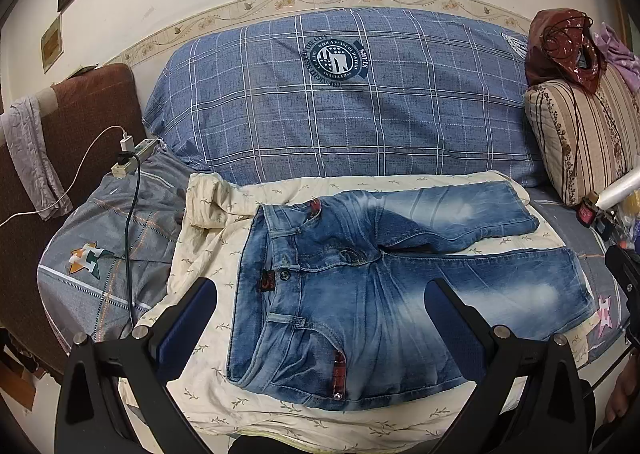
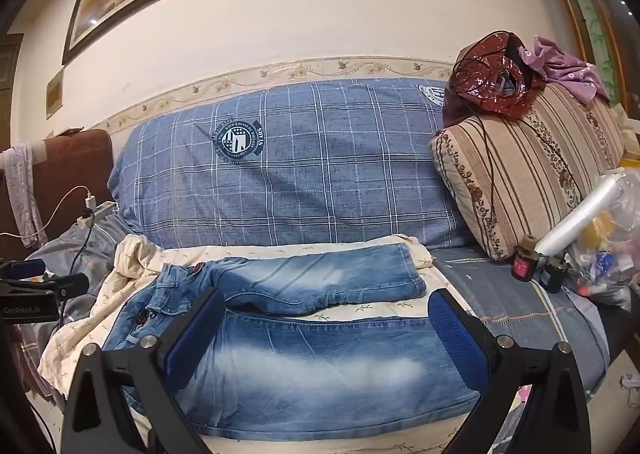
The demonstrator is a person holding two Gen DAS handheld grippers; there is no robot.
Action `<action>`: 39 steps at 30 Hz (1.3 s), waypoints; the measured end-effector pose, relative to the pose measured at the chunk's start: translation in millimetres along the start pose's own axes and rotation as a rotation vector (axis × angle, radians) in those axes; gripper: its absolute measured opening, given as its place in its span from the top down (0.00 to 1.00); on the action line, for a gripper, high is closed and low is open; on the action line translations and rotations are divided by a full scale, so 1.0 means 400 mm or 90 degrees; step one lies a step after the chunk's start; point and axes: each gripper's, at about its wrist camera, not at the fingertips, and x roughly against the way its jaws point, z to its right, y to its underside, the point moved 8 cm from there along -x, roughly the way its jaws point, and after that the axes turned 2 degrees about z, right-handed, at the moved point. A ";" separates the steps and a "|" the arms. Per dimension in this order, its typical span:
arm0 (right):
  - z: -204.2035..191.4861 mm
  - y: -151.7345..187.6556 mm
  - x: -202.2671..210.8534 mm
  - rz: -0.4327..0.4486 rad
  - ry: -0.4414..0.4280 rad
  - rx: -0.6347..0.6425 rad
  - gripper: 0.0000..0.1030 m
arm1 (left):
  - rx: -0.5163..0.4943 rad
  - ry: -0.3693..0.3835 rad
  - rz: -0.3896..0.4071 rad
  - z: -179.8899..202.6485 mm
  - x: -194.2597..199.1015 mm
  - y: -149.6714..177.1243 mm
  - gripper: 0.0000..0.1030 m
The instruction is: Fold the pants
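Observation:
Faded blue denim pants lie spread flat on a cream floral sheet, waistband to the left and both legs pointing right. My left gripper is open and empty, hovering above the waist and the near leg. My right gripper is open and empty above the near leg of the pants. The far leg lies apart from the near one. The left gripper also shows at the left edge of the right wrist view.
A blue plaid cushion backs the seat. A striped floral pillow with a red bag stands at the right, with small bottles and a plastic roll. A power strip with cables lies at the left.

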 end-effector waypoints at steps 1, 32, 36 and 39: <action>0.001 0.000 -0.004 -0.001 0.000 0.000 0.00 | 0.000 0.000 0.000 0.000 0.000 0.001 0.00; 0.007 0.013 -0.048 -0.011 0.003 -0.002 0.00 | -0.005 -0.002 -0.020 0.001 -0.056 -0.005 0.00; 0.009 0.009 -0.066 -0.012 0.004 0.000 0.00 | -0.005 -0.002 -0.025 0.002 -0.080 -0.010 0.00; 0.018 0.003 -0.088 -0.013 0.004 -0.009 0.00 | -0.002 -0.002 -0.031 -0.002 -0.104 -0.012 0.00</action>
